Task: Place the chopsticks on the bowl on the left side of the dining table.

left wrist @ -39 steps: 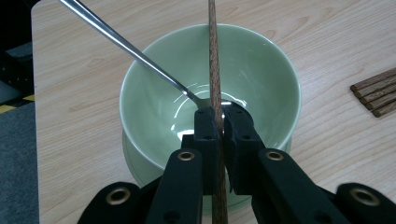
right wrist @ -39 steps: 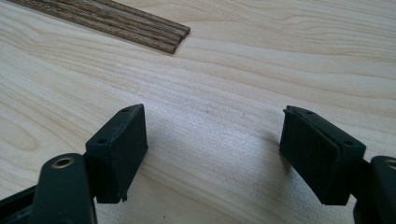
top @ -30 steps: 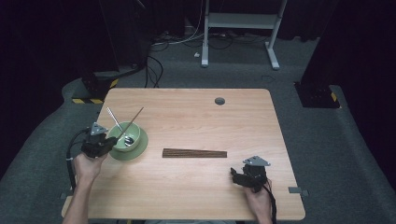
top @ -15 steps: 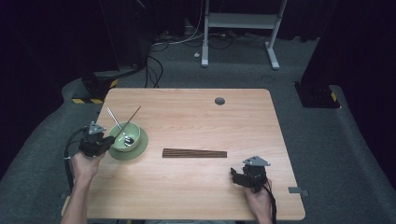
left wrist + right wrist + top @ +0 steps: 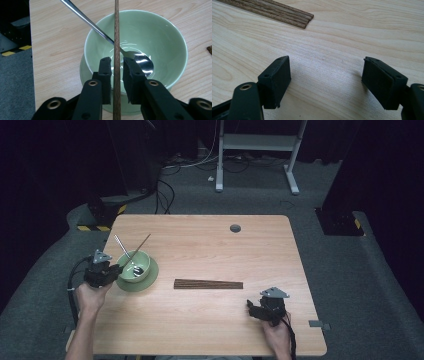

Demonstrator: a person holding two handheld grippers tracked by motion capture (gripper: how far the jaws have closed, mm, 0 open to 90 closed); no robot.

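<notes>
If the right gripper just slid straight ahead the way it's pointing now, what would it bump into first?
Probably the bundle of wooden chopsticks, lying flat on the table ahead of the open right gripper. Only bare wood lies between. The bundle sits somewhat left of centre, so it might clip just the end.

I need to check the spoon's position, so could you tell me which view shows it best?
The left gripper view: the spoon lies large and sharp in the green bowl. The high view shows it small.
</notes>
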